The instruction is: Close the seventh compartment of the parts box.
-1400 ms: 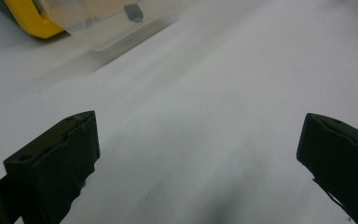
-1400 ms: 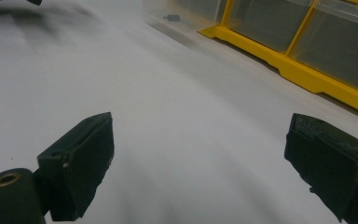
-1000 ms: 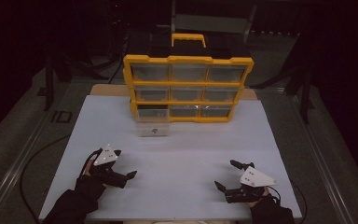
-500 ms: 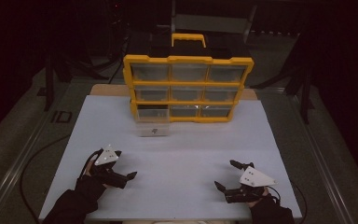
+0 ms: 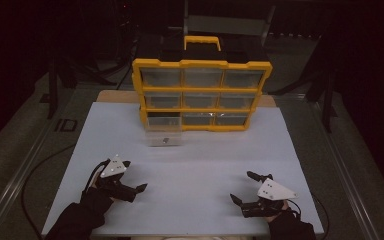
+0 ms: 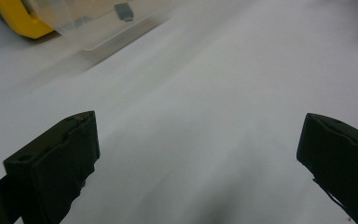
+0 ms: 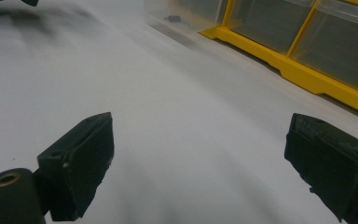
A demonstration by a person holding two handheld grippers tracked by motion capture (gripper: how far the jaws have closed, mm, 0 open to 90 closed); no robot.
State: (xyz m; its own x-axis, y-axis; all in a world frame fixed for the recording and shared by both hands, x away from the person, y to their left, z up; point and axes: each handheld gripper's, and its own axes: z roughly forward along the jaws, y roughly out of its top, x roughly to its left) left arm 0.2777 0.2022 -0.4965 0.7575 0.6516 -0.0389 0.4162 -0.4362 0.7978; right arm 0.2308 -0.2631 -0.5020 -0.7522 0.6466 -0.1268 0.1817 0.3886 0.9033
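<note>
- Left hand-held gripper [image 5: 136, 176] sitting lower left of the high view, jaws spread wide, gripping nothing.
- Right hand-held gripper [image 5: 243, 187] sitting lower right, jaws also wide apart, empty.
- Clear drawer [image 5: 163, 135] sticking out of the yellow organizer [image 5: 202, 92], centre frame, resting on the white counter [image 5: 205, 165], well apart from both.

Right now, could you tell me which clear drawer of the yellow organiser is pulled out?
The bottom-left clear plastic drawer: it juts forward onto the white table; the other eight sit flush.

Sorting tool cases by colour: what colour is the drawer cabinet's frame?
Yellow frame, clearest in the high view.
</note>
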